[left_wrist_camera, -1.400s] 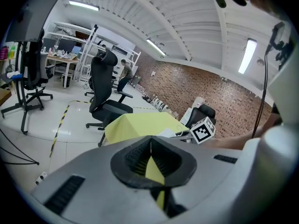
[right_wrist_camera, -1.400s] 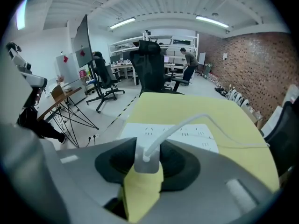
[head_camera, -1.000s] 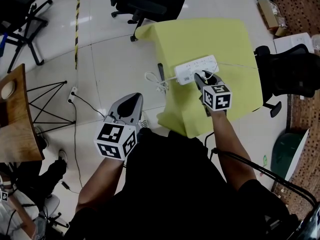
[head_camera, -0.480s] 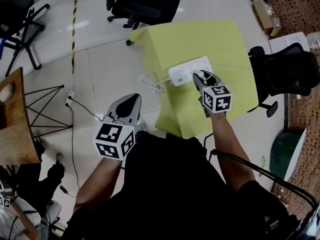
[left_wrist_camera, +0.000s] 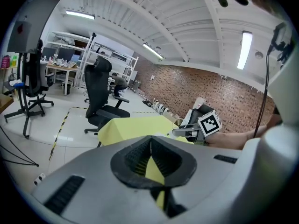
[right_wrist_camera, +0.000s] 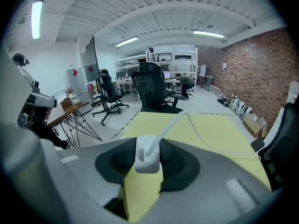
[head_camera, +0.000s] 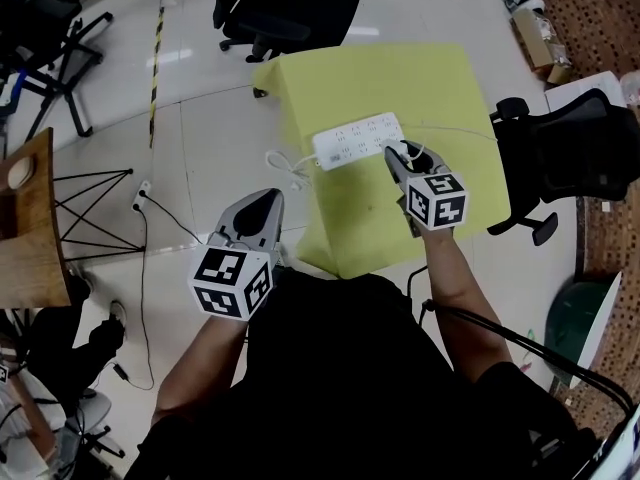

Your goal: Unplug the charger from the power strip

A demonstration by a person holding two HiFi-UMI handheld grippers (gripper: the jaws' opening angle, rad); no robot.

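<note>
The charger (right_wrist_camera: 147, 155), a white block with its cable (right_wrist_camera: 174, 123) attached, is clamped between the 2 half-open jaws of the right gripper (head_camera: 402, 155). It sits just beside the right end of the power strip (head_camera: 355, 140) on the yellow table (head_camera: 400, 78). It appears clear of the sockets, though the head view cannot confirm this.

Step in hand: extraction. Next move: carry the charger clear and set it down.

The left gripper (head_camera: 256, 208) hangs off the table, jaws together and empty.
</note>
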